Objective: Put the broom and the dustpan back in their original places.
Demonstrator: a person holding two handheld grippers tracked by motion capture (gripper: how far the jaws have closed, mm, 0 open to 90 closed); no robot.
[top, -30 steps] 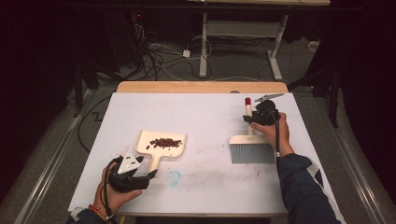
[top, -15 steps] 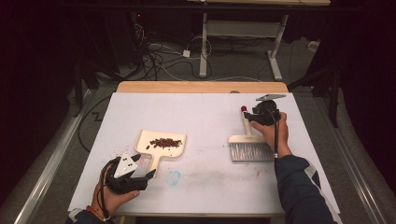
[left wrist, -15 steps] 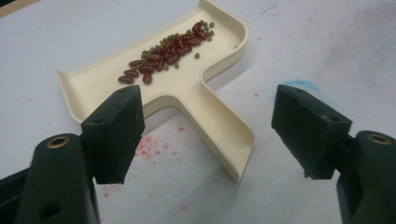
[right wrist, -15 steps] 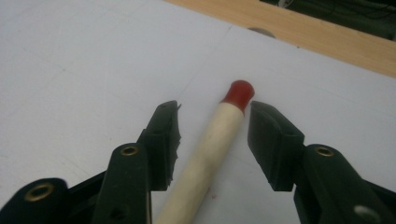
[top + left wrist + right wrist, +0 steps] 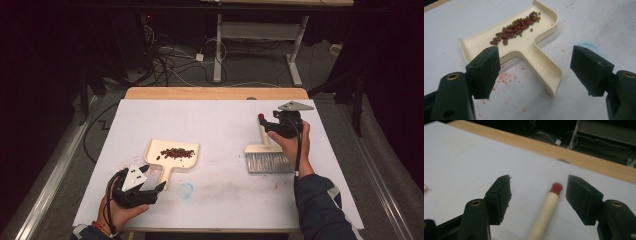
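- At the near left of the white table (image 5: pixel 215 125) we see the left gripper (image 5: pixel 156 178) in the person's left hand (image 5: pixel 120 210); its jaws stand released and wide apart, grasping nothing.
- Just beyond it lies a cream dustpan (image 5: pixel 172 155), flat on the table, its handle (image 5: pixel 544 67) pointing back between the jaws without touching either.
- In the pan sits a small line of dark red beans (image 5: pixel 511 30) mixed with little green ones.
- Faint red specks and a pale blue smudge (image 5: pixel 186 190) mark the table near the handle.
- Toward the right lies a brush (image 5: pixel 270 155) with grey bristles on its near side and a pale wooden handle (image 5: pixel 546 212) ending in a red tip (image 5: pixel 556 187).
- The right gripper (image 5: pixel 539 192), in the right hand (image 5: pixel 292 145), hangs over that handle, jaws released on either side and apart from the wood.
- We can read no writing or label anywhere.
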